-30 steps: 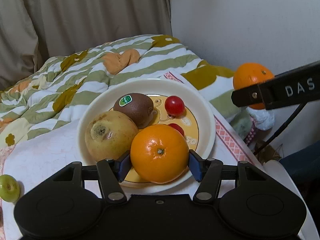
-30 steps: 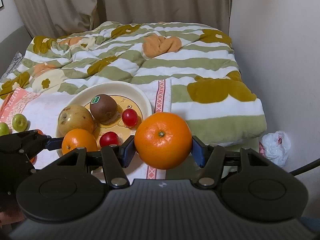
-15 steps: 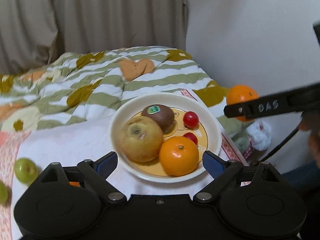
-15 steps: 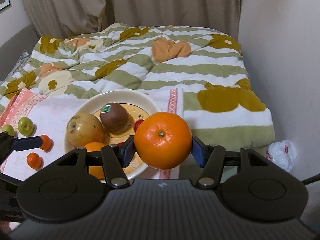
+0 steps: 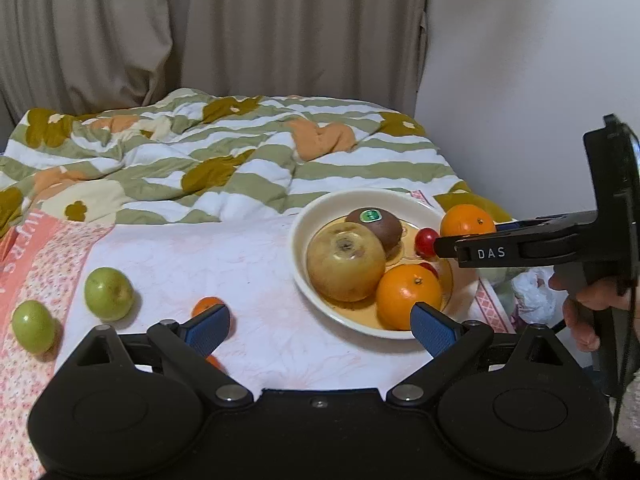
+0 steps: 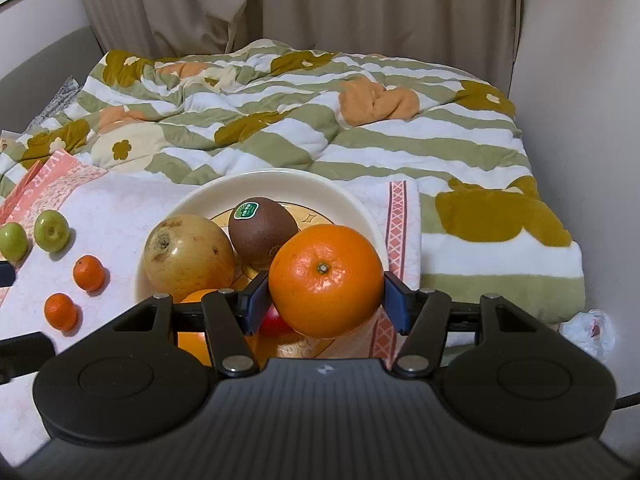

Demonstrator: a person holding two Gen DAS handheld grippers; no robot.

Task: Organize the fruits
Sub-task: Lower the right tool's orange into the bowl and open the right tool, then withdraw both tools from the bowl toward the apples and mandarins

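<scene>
Two grippers, both mine: the left gripper point(image 5: 320, 326) has its jaws spread wide w/ nothing between them, blue pads point(image 5: 434, 330) hanging over the white cloth point(image 5: 224, 256) just short of the plate's near rim. The right gripper point(image 6: 324, 300) has jaws clamped on a big orange point(image 6: 326, 280), pads pressing both sides, stem end facing the cam. From the left wrist view that held orange point(image 5: 467, 220) sits above the plate's far-right rim, next to the black finger marked DAS, w/ my right hand point(image 5: 584, 312) on the handle. The cream plate point(image 5: 304, 276) lies on the cloth on the bed and holds a yellowish pear-like fruit point(image 5: 346, 266), a kiwi point(image 5: 376, 224) w/ a green sticker touching it behind, a second orange point(image 5: 408, 296) at the front touching the pear-like fruit, and a red cherry tomato point(image 5: 426, 240) on the right; another red one is mostly hidden behind the orange. Off the plate, left on the cloth: two green fruits point(image 5: 108, 294) near each other, and a small mandarin point(image 5: 208, 306) partly behind my left pad. Right wrist view shows two small mandarins point(image 6: 89, 273) there, well apart from the plate. Striped floral quilt point(image 6: 320, 120) covers the bed beyond, curtain point(image 5: 220, 32) behind it, crumpled white bag point(image 6: 592, 330) down at the right.
</scene>
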